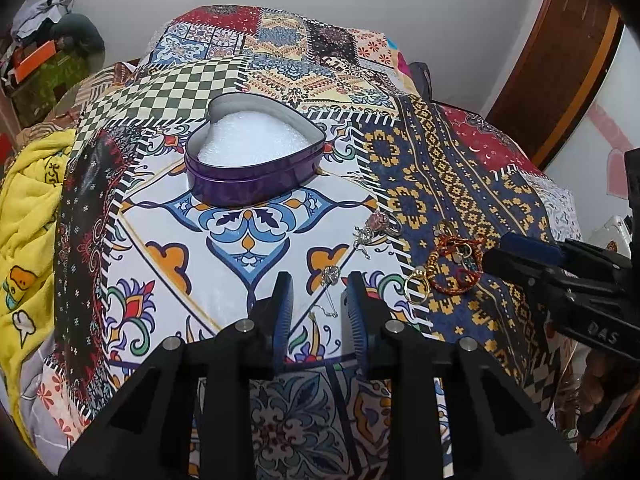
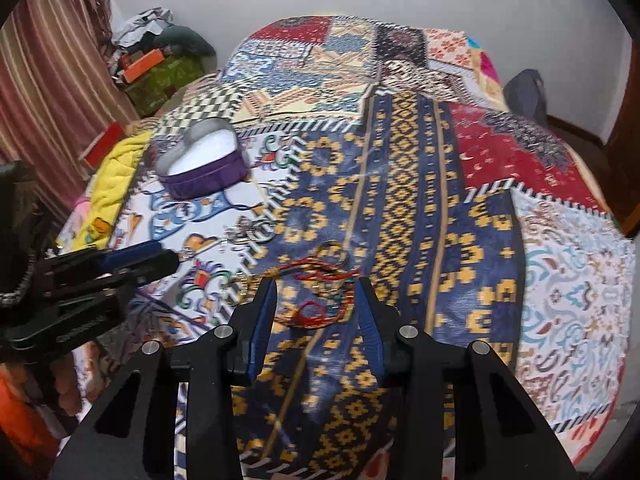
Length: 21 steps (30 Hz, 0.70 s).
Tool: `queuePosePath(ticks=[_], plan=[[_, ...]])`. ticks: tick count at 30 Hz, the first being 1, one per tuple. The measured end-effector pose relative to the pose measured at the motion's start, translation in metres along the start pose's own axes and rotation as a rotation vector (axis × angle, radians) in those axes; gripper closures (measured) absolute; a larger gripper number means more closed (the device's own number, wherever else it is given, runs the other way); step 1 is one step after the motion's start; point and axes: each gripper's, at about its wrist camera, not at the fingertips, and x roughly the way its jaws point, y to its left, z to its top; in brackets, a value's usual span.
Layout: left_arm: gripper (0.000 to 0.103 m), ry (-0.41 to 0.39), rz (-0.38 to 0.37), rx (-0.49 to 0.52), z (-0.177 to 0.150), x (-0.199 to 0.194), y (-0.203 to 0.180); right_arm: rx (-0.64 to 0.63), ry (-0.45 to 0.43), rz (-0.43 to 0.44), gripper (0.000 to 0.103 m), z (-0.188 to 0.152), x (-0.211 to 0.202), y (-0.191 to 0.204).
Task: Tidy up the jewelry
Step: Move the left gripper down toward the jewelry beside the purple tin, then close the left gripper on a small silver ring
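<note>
**Jewelry not yet in the box**

Nothing inside the heart-shaped purple tin (image 1: 256, 160) yet, only white padding. All pieces loose on the patchwork bedspread (image 1: 440, 168). Left gripper (image 1: 318, 304) part open around a thin silver pin (image 1: 326, 300), not pressing it. Right gripper (image 2: 316, 304) part open around the red thread bracelets (image 2: 320, 292), no grip either. Gold ring (image 1: 416, 290) and pink ring (image 1: 380, 222) untouched nearby.

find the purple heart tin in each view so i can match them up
Left wrist view: the purple heart tin sits upper centre, open, on the white floral patch of the bedspread.
Right wrist view: the tin is upper left, smaller.
Shared landmark: the yellow blanket lies left of the tin in both.
</note>
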Motion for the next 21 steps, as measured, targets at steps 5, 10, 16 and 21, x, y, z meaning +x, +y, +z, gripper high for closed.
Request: queuePosePath(ticks=[5,10,16,21], plan=[[0.078,0.005,-0.003,0.007,0.001,0.006,0.001,-0.037,0.019,0.032,0.066,-0.002,0.007,0.016],[0.080,0.006,-0.007,0.010,0.000,0.012,0.000,-0.060,0.039,0.060,0.066,-0.004,0.012,0.028],[0.100,0.005,-0.012,-0.003,0.002,0.018,0.003,-0.054,0.071,0.082,0.074,-0.009,0.018,0.032],[0.103,0.007,-0.029,-0.015,-0.004,0.010,0.007,-0.041,0.093,0.104,0.076,-0.012,0.022,0.033]])
